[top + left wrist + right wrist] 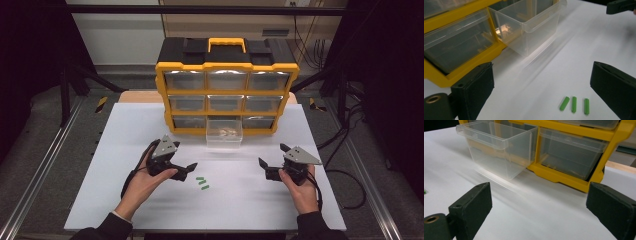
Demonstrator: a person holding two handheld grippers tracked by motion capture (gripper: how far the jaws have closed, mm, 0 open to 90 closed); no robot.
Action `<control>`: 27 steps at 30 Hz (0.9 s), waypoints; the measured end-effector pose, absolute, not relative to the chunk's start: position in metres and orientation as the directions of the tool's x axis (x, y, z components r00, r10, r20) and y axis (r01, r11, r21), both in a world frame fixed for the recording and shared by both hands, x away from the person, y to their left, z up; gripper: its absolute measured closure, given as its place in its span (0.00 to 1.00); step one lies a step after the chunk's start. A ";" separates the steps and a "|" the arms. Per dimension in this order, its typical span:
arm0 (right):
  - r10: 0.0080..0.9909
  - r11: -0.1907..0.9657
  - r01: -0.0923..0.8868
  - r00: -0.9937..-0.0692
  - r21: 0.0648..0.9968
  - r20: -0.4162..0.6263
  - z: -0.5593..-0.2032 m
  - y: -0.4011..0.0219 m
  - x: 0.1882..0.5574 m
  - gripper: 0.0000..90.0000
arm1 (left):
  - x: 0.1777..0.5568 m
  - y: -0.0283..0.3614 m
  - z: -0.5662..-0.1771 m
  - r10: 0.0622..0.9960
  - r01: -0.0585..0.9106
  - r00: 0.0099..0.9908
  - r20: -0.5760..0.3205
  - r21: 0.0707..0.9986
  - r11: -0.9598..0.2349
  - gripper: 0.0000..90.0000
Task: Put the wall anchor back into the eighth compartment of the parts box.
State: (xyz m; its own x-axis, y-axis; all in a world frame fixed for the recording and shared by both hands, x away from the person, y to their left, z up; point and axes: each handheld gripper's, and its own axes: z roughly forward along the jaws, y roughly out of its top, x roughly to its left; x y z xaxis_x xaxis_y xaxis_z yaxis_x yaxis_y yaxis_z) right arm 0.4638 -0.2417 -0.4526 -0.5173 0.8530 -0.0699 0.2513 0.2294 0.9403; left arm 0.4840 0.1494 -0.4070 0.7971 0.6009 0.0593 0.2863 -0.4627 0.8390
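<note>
While both hands rest low on the white table (125, 150), three small green plastic pegs (202, 183) lie side by side near its middle, untouched. Just left of them hovers the left gripper (181, 169), its black jaws spread wide and empty. Well to the right, the right gripper (267, 169) also has its jaws spread apart. Beyond them, a clear plastic drawer (224, 134) stands pulled out from the bottom row of the yellow-framed organiser cabinet (227, 90).

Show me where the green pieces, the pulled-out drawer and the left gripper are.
green pieces (574, 104), left gripper view, middle piece.
pulled-out drawer (224, 139), high view, front wall.
left gripper (185, 170), high view, between its jaws.
</note>
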 end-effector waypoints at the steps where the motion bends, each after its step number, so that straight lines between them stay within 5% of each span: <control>1: 0.853 0.228 0.251 -0.517 0.941 -0.069 -0.452 -0.242 0.464 0.08 | 0.486 0.145 -0.405 0.596 0.294 0.801 0.060 0.827 -0.478 0.05; 27: 0.852 0.192 0.232 -0.522 0.953 -0.045 -0.450 -0.246 0.464 0.09 | 0.480 0.115 -0.426 0.536 0.351 0.843 0.044 0.709 -0.612 0.18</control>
